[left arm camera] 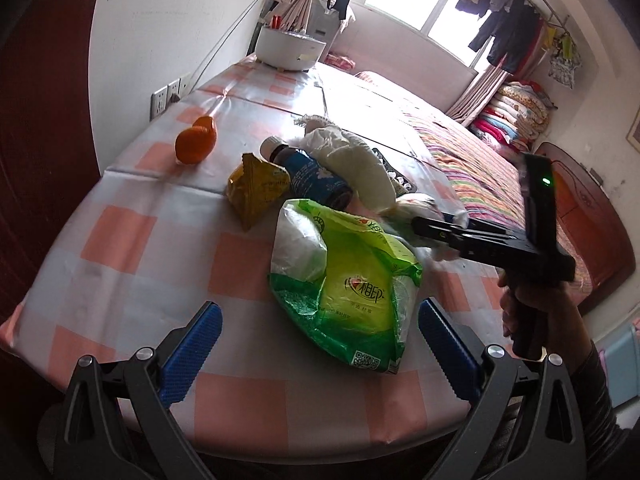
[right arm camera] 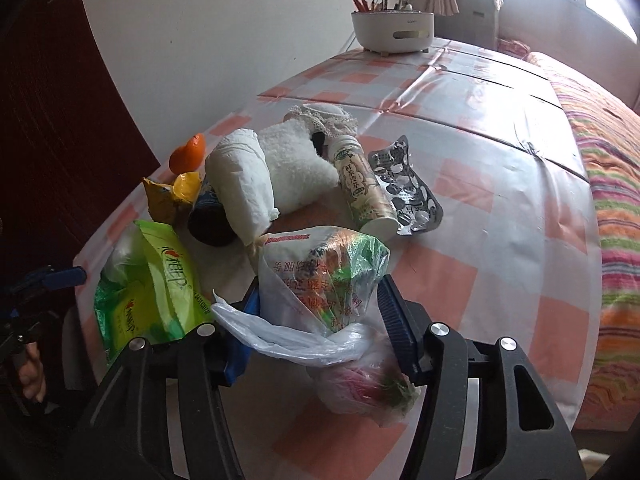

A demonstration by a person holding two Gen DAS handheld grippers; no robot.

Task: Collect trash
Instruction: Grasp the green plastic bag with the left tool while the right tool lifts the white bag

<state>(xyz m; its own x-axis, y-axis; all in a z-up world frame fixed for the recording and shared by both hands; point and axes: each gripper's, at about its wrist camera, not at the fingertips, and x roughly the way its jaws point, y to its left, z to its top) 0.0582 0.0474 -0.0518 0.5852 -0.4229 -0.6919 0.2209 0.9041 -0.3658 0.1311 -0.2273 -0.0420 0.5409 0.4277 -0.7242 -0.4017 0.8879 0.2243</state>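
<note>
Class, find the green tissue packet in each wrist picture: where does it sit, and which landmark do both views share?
Left wrist view: the green tissue packet lies at centre, on the checked tablecloth, ahead of the open left gripper.
Right wrist view: it sits at lower left, beside the clear plastic bag.
Shared landmark: the white round pen holder at the table's far end.

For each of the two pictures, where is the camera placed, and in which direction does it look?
Left wrist view: sits on the left claw, looking down and forward at the green bag on the checked table; its open blue fingers show, plus the right claw and the hand holding it.
Right wrist view: sits on the right claw, looking down across the same table; its fingers close on a clear plastic bag.
Both share the green bag, orange, yellow packet and white pot.
</note>
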